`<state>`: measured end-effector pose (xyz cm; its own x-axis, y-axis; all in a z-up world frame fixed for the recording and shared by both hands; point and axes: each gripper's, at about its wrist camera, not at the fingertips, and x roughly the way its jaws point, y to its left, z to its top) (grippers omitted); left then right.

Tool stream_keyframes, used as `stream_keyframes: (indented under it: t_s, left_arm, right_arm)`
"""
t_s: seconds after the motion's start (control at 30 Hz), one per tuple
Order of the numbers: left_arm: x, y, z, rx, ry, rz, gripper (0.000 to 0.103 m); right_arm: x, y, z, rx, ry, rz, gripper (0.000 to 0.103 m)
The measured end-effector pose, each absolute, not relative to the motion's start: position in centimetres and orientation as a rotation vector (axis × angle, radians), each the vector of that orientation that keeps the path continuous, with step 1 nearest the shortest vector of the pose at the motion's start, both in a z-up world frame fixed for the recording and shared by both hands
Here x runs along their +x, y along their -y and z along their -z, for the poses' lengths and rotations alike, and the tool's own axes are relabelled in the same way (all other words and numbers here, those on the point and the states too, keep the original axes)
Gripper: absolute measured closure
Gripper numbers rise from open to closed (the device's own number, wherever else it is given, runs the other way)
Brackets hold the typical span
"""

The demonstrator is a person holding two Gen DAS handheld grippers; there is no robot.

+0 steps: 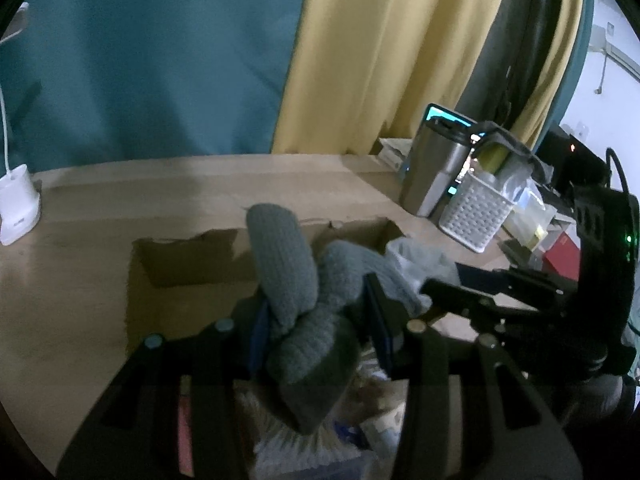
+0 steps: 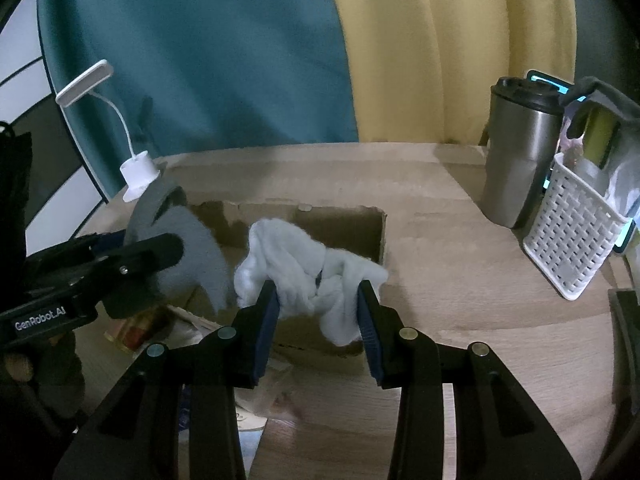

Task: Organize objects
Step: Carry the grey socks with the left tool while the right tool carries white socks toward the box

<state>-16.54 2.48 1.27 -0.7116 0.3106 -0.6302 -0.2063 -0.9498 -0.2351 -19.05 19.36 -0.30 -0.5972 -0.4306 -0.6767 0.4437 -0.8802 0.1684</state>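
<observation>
My left gripper (image 1: 316,312) is shut on a folded grey knit sock (image 1: 296,280) and holds it above an open cardboard box (image 1: 188,256) on the wooden table. The same sock (image 2: 184,248) and the left gripper (image 2: 160,256) show at the left of the right wrist view. My right gripper (image 2: 318,292) is shut on a bunched white sock (image 2: 304,268) and holds it over the box (image 2: 340,228). That white sock (image 1: 416,268) and the right gripper (image 1: 440,292) show to the right in the left wrist view.
A steel travel mug (image 2: 520,156) and a white perforated basket (image 2: 572,236) with items stand at the right. A white desk lamp (image 2: 136,172) stands at the back left, its base (image 1: 16,208) at the left edge. Teal and yellow curtains hang behind. Clutter lies below the table edge.
</observation>
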Motion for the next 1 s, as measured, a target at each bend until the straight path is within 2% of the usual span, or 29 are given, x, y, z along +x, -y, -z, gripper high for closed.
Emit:
stream_keyframes:
  t_s: [1.0]
  left_arm:
    - [-21.2, -4.1, 3.6, -1.256, 0.13, -2.571, 0.057]
  right_arm:
    - [-20.7, -17.0, 2.7, 1.142, -0.167, 2.402, 0.059]
